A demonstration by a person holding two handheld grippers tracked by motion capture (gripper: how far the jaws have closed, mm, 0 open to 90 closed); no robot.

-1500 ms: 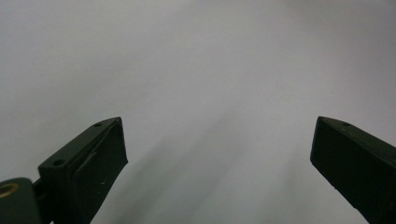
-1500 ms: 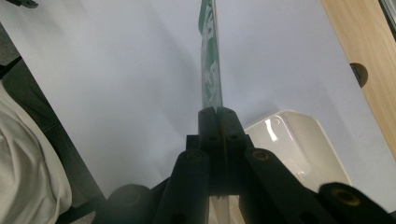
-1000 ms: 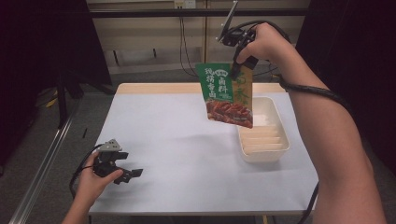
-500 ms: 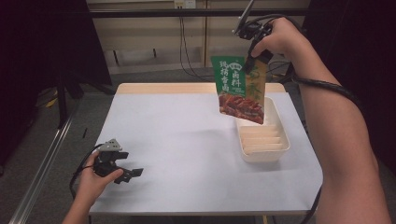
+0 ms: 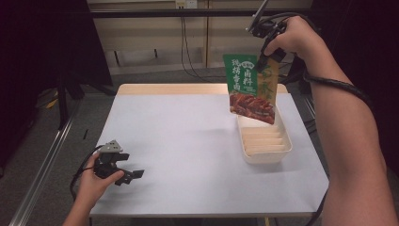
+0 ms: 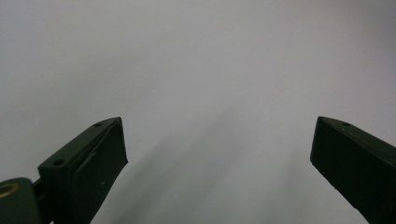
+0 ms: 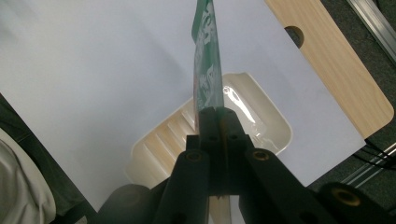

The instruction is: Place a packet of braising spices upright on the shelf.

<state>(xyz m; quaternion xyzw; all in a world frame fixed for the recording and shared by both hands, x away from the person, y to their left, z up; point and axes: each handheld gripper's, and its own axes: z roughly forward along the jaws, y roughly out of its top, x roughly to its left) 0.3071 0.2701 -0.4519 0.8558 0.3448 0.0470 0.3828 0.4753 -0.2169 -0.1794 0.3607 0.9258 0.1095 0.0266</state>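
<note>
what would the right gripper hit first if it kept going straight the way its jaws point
Probably the cream tray. The right gripper, shut on the green pouch, points down at it, though the hanging pouch would likely touch first; depth is unclear.

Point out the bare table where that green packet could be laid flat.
Bare white table stretches from the left gripper across to the cream tray, the widest free patch. Crowded only at the right edge, where the right gripper dangles the packet above the tray.

right gripper (image 5: 266, 60) pinching sauce packet (image 5: 249, 88), above tray (image 5: 264, 155)
</note>
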